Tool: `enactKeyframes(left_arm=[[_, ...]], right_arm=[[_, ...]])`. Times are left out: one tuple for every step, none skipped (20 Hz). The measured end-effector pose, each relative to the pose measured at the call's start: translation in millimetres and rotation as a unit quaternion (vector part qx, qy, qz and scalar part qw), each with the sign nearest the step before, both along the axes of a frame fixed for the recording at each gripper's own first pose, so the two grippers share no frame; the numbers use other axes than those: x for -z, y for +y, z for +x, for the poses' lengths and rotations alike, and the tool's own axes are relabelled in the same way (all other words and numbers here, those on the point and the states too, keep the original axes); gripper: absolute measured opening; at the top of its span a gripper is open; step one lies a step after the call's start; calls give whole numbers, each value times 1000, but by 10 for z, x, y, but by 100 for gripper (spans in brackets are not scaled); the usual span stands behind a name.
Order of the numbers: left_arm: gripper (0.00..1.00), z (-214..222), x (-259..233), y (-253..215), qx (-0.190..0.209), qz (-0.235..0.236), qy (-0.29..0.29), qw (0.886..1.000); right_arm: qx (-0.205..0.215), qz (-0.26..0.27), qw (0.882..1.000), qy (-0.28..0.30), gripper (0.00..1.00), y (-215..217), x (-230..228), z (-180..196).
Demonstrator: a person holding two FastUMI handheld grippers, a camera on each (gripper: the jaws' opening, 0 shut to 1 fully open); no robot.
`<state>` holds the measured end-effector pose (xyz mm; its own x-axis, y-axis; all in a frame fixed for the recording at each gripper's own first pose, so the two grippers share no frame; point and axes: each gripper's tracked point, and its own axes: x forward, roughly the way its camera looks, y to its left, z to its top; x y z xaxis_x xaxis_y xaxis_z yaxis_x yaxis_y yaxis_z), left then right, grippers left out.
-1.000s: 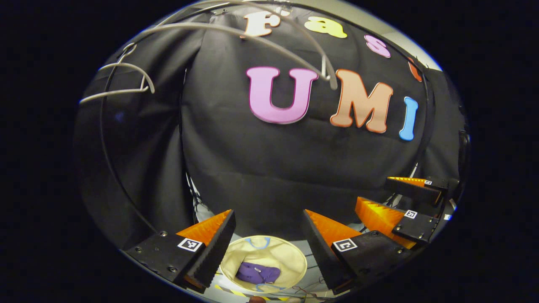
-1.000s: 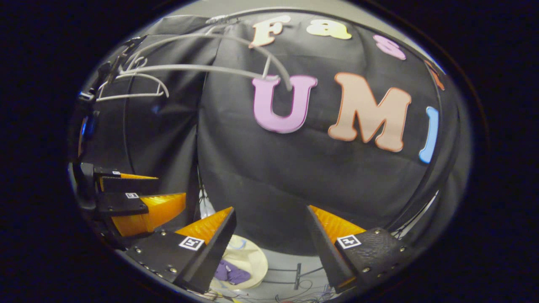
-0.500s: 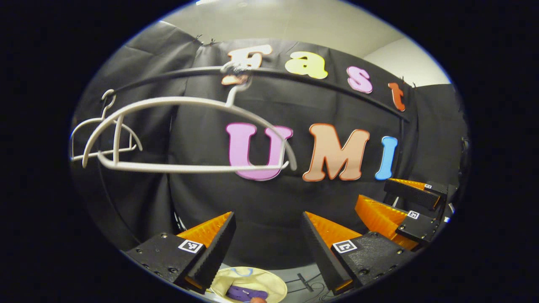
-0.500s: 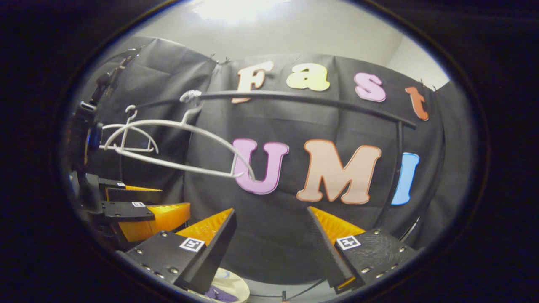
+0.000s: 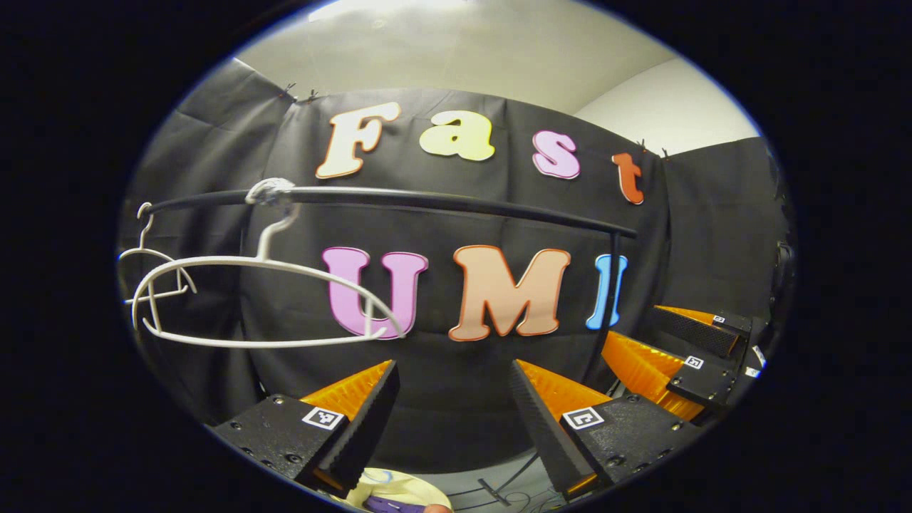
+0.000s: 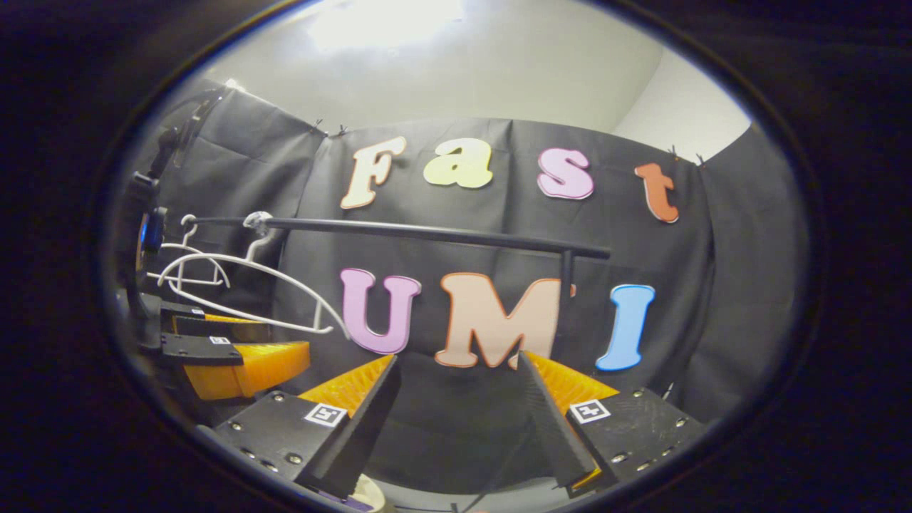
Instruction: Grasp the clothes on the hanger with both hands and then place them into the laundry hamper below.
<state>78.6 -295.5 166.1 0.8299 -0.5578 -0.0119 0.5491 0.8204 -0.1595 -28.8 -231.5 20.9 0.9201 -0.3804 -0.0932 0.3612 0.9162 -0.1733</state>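
The purple clothes (image 5: 395, 506) lie inside the cream laundry hamper (image 5: 399, 488), at the very bottom of the left gripper view; just a small part of them is visible. The hamper is low, well below the black rail (image 5: 427, 199).

On this rail hangs a white hanger (image 5: 263, 299), bare, with its hook at the left part of the rail. A second, smaller white hanger (image 5: 153, 274) hangs further to the left on the same rail. In the right gripper view the same rail (image 6: 427, 231) and the large hanger (image 6: 249, 292) are visible too.

The left claw (image 5: 452, 406) is below the rail, spread wide, with nothing between its orange fingers. The right claw (image 6: 456, 399) is also below the rail, spread open and empty. In the left gripper view the right claw (image 5: 659, 342) is beside the rail's upright post.
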Motion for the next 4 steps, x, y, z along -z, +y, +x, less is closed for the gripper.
enactKeyframes(left_arm=[[93, -35, -38, -163, 3, -1, -2, 1000], [93, -95, -40, -328, 9, -1, -3, 1000], [92, -148, -36, -504, 15, -1, -3, 1000], [95, -182, -14, -680, 20, 0, -4, 1000]], right_arm=[[3, -4, 1000, 0, 96, -138, -38, -72], [7, -8, 1000, 0, 96, -289, -62, -144], [12, -11, 1000, 2, 98, -446, -68, -213], [17, -14, 1000, 4, 96, -603, -60, -290]])
